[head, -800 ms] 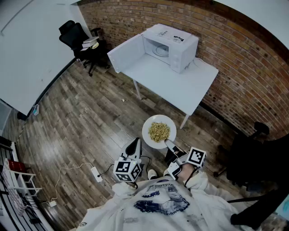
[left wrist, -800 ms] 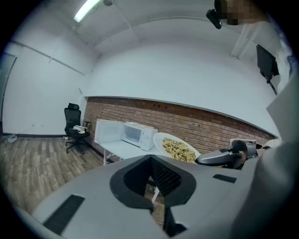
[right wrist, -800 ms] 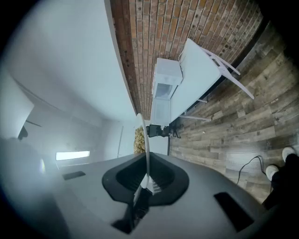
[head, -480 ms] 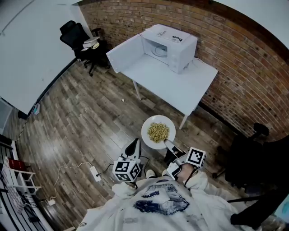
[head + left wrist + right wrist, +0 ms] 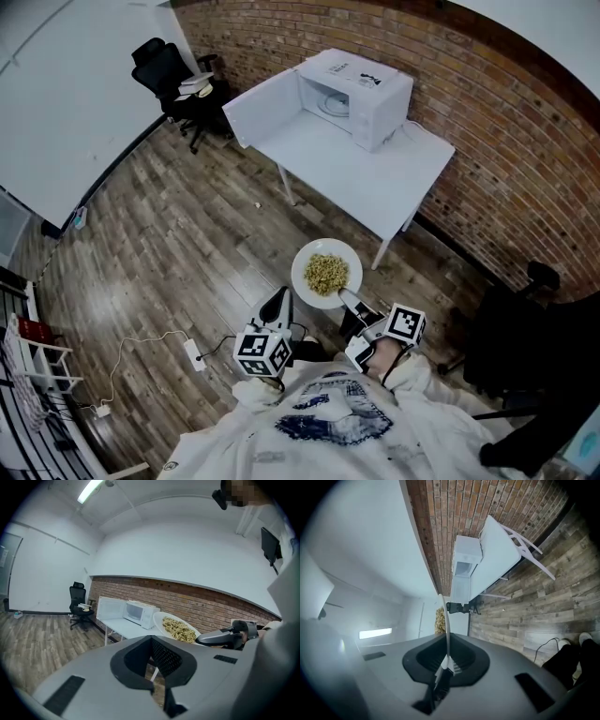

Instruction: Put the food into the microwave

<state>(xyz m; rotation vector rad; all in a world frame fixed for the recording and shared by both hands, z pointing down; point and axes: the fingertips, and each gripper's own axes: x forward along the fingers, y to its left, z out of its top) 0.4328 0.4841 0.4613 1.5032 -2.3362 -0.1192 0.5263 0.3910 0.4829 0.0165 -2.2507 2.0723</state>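
Observation:
A white plate point(image 5: 309, 283) heaped with yellowish food point(image 5: 327, 273) hangs over the wood floor, with my right gripper point(image 5: 348, 300) shut on its near rim. In the right gripper view the plate point(image 5: 446, 629) stands edge-on between the jaws, food point(image 5: 439, 619) on its left face. The left gripper view shows the plate point(image 5: 165, 621) and the food point(image 5: 179, 628) to its right. My left gripper point(image 5: 278, 307) is shut and holds nothing, beside the plate. The white microwave point(image 5: 353, 87) stands door-open on the white table point(image 5: 375, 173), far ahead.
Brick wall point(image 5: 487, 122) runs behind the table. A black office chair point(image 5: 172, 80) with items on it stands at the back left. A power strip and white cable point(image 5: 192, 352) lie on the floor to my left. A dark chair point(image 5: 525, 323) is at my right.
The view has shifted slightly; the plate sits a touch lower left in the head view. Both grippers keep their hold and pose.

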